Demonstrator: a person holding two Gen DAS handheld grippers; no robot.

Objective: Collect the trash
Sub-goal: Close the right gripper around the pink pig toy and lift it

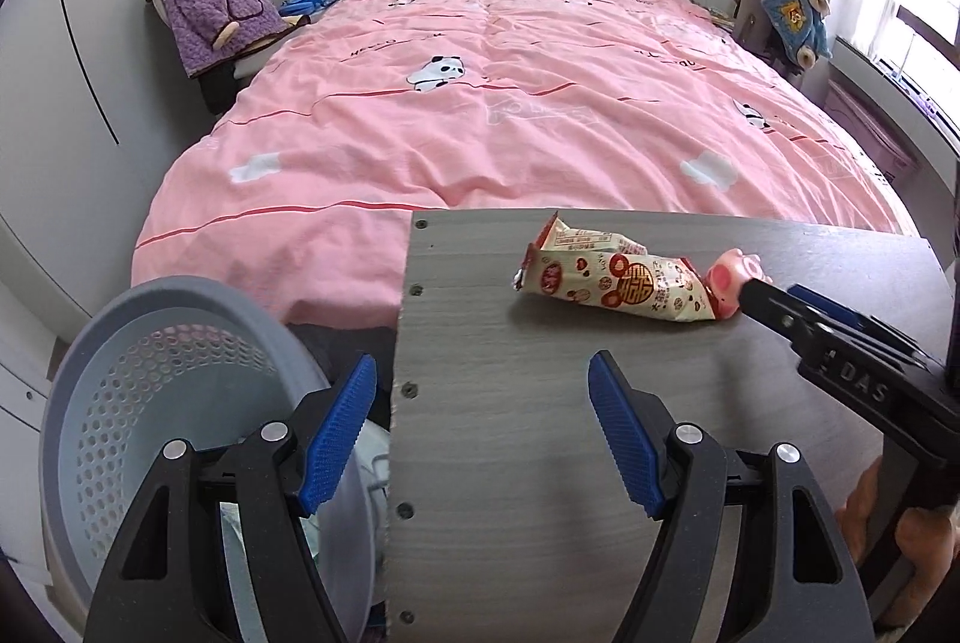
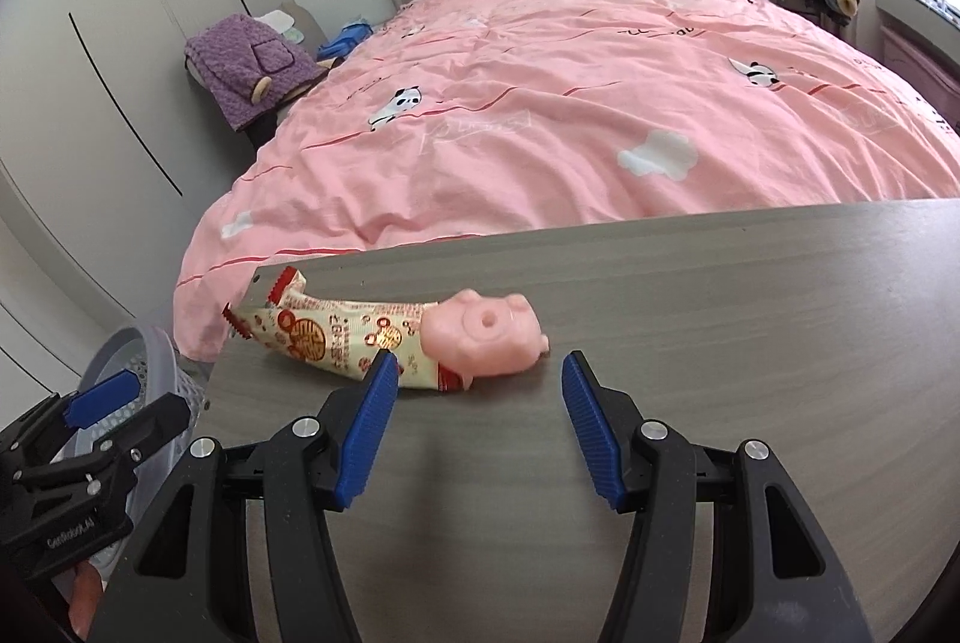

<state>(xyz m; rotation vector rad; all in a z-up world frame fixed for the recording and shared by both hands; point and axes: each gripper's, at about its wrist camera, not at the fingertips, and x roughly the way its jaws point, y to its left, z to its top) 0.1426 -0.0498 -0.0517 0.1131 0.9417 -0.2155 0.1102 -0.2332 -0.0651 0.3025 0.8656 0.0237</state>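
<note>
One snack wrapper (image 2: 336, 343), cream with red printing and a torn red end, lay crumpled near the far left corner of the grey surface (image 2: 720, 343), and a pink pig-shaped toy (image 2: 486, 334) sat touching, perhaps resting on, its right end. The right claw (image 2: 477, 373) stood open and empty just short of both, its left pad at the wrapper's near edge and the pig roughly opposite the gap. The step in hand looked like the reach for the wrapper, and doing it well probably meant shifting the claw leftward so the pads closed on the wrapper's middle alone, clear of the pig, which may not be trash; a thin, slippery film would likely need a low, flat pinch against the wood, then a lift slow enough to let the toy slide off rather than tumble. The left claw (image 1: 483, 385) was also open with nothing in it, straddling the surface's left edge above a grey perforated bin (image 1: 120, 373) that stood on the floor below, the likely place for the drop. Beyond lay a bed under a pink panda quilt (image 1: 510, 102). The wrapper carried a round red emblem with a Chinese character and small print too fine to read; the right claw's body showed "DAS" in the left view, and the left claw's body seemed to read "GenRobot.AI".
</note>
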